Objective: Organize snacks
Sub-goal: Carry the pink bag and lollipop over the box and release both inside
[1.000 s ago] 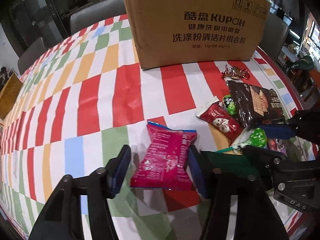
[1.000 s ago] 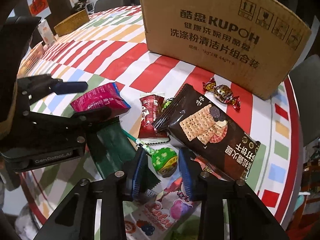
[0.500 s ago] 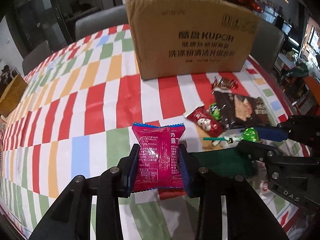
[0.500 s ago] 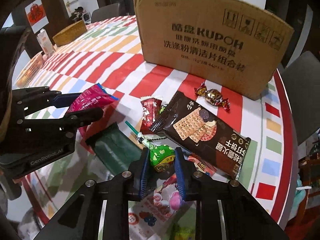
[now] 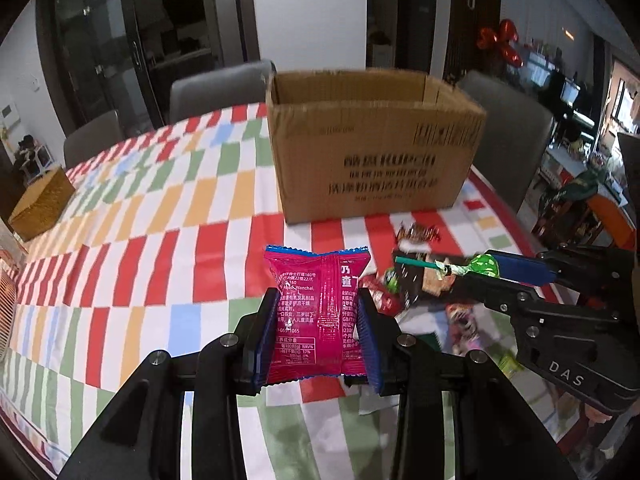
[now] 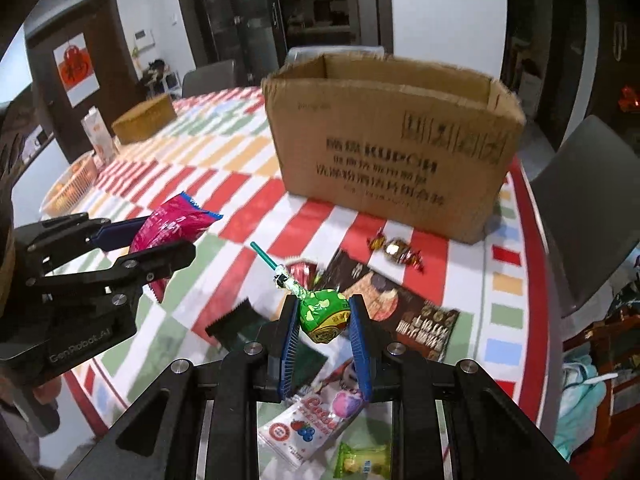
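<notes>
My left gripper [image 5: 318, 332] is shut on a pink snack packet [image 5: 318, 312] and holds it above the checked tablecloth; the packet also shows in the right wrist view [image 6: 170, 228]. My right gripper [image 6: 325, 322] is shut on a green lollipop [image 6: 324, 314] with a teal stick; the lollipop also shows in the left wrist view [image 5: 482, 267]. An open cardboard box [image 5: 372, 148] stands farther back on the table, beyond both grippers, and shows in the right wrist view [image 6: 388, 148]. Both items are held lower than its rim.
On the table below lie a dark biscuit pack [image 6: 400, 308], a gold-wrapped candy [image 6: 396, 250], a dark green packet [image 6: 240, 322], a white candy bag [image 6: 316, 420] and a green sweet [image 6: 362, 460]. A small tan box [image 5: 42, 204] sits far left. Grey chairs [image 5: 224, 88] surround the table.
Both grippers closed on their items, the left on the pink packet and the right on the lollipop, and lifted them off the table. The box's open top has come into view.
</notes>
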A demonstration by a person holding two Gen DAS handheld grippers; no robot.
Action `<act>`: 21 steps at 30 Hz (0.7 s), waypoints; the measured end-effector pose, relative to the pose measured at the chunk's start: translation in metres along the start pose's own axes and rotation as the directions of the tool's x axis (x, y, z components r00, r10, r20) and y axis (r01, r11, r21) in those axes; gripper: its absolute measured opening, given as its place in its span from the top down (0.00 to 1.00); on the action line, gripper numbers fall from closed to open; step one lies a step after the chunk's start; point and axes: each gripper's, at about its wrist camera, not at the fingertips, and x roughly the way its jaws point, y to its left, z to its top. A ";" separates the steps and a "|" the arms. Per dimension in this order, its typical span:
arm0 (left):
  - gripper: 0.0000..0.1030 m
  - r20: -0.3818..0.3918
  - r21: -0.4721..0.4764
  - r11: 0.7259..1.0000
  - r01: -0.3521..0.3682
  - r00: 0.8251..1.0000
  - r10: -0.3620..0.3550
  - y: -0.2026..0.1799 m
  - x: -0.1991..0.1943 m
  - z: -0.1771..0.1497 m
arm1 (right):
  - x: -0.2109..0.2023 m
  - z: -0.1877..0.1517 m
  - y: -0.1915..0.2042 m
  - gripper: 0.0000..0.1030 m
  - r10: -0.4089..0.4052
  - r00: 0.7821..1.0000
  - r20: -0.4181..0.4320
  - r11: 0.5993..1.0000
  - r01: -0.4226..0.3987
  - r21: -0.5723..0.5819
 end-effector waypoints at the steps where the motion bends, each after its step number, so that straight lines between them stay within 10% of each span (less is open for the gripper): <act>1: 0.64 0.012 0.000 1.000 -0.003 1.000 0.003 -0.001 -0.003 0.002 | -0.005 0.003 -0.001 0.75 -0.006 1.000 0.018 1.000 0.005 0.002; 21: 0.64 0.178 -0.022 1.000 -0.004 0.984 0.008 -0.021 -0.050 0.069 | -0.078 0.054 -0.034 0.75 -0.062 0.965 0.256 0.997 0.046 0.068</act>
